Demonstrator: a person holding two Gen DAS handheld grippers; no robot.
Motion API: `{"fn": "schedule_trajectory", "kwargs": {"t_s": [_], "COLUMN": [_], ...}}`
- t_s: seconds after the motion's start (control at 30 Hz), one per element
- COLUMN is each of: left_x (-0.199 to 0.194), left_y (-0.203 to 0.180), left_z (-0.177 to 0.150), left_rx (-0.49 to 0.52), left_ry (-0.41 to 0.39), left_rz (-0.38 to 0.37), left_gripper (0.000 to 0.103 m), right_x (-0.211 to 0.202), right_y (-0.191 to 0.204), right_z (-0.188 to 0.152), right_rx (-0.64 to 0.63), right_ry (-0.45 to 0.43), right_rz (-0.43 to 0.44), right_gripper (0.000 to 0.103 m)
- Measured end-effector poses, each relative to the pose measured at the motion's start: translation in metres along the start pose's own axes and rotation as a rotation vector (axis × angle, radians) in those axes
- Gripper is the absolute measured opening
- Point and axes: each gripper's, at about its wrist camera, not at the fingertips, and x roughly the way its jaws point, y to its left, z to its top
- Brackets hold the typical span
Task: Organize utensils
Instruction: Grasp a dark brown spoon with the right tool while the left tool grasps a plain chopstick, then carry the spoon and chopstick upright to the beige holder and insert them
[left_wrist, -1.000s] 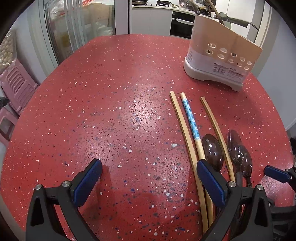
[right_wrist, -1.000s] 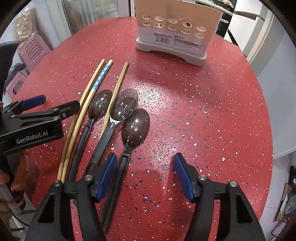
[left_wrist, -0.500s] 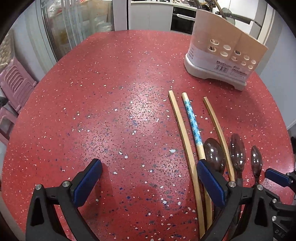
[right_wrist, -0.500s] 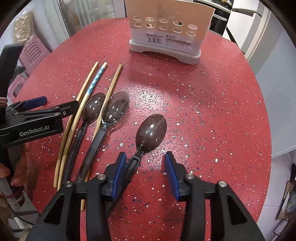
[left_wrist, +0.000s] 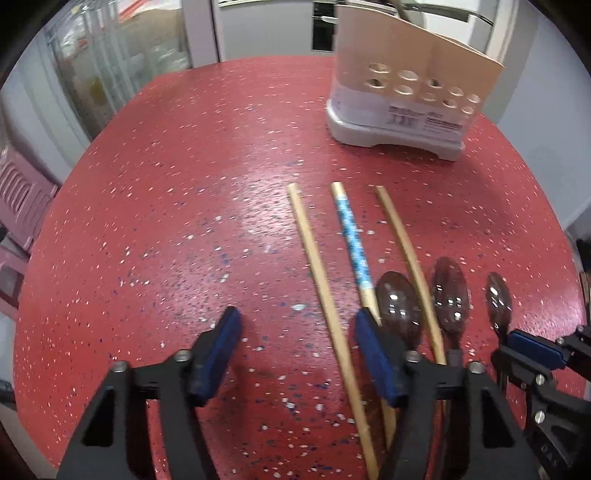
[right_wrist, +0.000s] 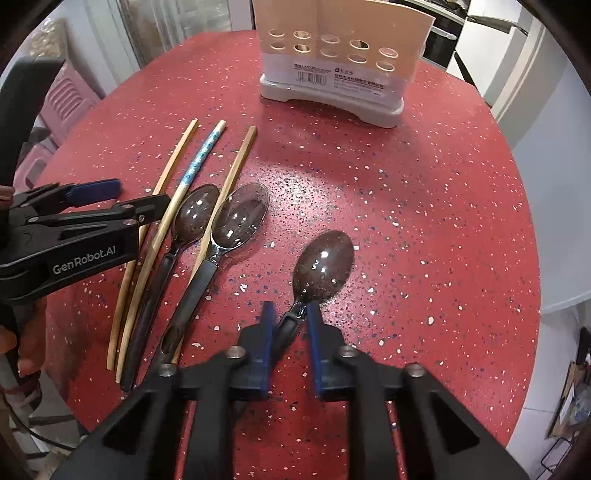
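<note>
We read the table from the right wrist view. The utensil holder stands at 12 o'clock, at the far edge. Three chopsticks lie side by side at 10 o'clock. Two spoons lie among their near ends, bowls pointing toward the holder. A third spoon lies apart at 3 o'clock of that pair, near centre.

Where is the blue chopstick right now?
The blue chopstick lies on the red table, between two plain chopsticks, left of the spoons in the right wrist view and in front of the holder.
</note>
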Motion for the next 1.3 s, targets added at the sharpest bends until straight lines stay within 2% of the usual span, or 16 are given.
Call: {"fn": "schedule_trajectory", "kwargs": {"t_s": [0.07,0.13,0.2,0.4,0.47,0.57,0.67,0.7,0.73,0.83,0.87,0.9,0.93,1.0,1.13,1.3], "left_x": [-0.002,-0.005,-0.006,-0.015,-0.019,-0.023,-0.025,-0.025,-0.025,-0.028,-0.030,-0.031,-0.033,-0.037,-0.046,-0.063], "left_y": [-0.007,-0.015,-0.020,-0.013,-0.009,-0.002,0.004,0.007,0.008,0.008,0.008,0.007,0.006,0.008,0.015,0.026], "left_z": [0.002,0.004,0.004,-0.010,-0.015,-0.021,-0.024,-0.024,-0.024,-0.026,-0.029,-0.029,-0.031,-0.034,-0.041,-0.041], "left_rx": [0.027,0.060,0.070,0.025,0.011,-0.004,-0.008,-0.007,-0.007,0.001,0.000,0.000,-0.002,-0.009,-0.029,-0.069], "left_ry": [0.005,0.003,0.002,-0.044,-0.058,-0.072,-0.079,-0.079,-0.081,-0.099,-0.105,-0.109,-0.115,-0.129,-0.153,-0.188], "left_rz": [-0.016,-0.028,-0.029,-0.082,-0.082,-0.076,-0.075,-0.076,-0.074,-0.071,-0.072,-0.076,-0.080,-0.088,-0.104,-0.122], "left_gripper": [0.068,0.035,0.033,0.032,0.032,0.032,0.032,0.032,0.032,0.031,0.032,0.031,0.031,0.031,0.031,0.032], "right_x": [0.000,-0.002,-0.007,-0.019,-0.017,-0.007,-0.004,-0.003,-0.002,0.002,0.003,0.004,0.004,0.003,-0.001,-0.029], "right_y": [-0.004,-0.009,-0.014,-0.025,-0.027,-0.034,-0.029,-0.026,-0.021,-0.008,-0.004,0.004,0.009,0.014,0.001,-0.019], "right_z": [-0.001,-0.004,-0.006,-0.009,-0.007,-0.003,-0.003,-0.002,-0.002,0.001,0.002,0.002,0.002,0.001,-0.004,-0.010], "right_rx": [-0.004,0.001,0.006,0.020,0.029,0.092,0.086,0.079,0.072,0.047,0.028,-0.008,-0.030,-0.048,0.022,0.050], "right_ry": [-0.015,-0.032,-0.065,-0.114,-0.089,-0.001,0.023,0.027,0.035,0.059,0.065,0.064,0.057,0.056,0.034,-0.075], "right_rz": [0.041,0.077,0.107,0.156,0.173,0.233,0.189,0.177,0.165,0.084,0.052,0.006,-0.001,-0.008,0.103,0.180], "right_gripper": [0.013,0.010,0.001,0.001,0.001,0.005,0.030,0.041,0.042,0.040,0.036,0.024,0.012,0.012,0.012,0.012]}}
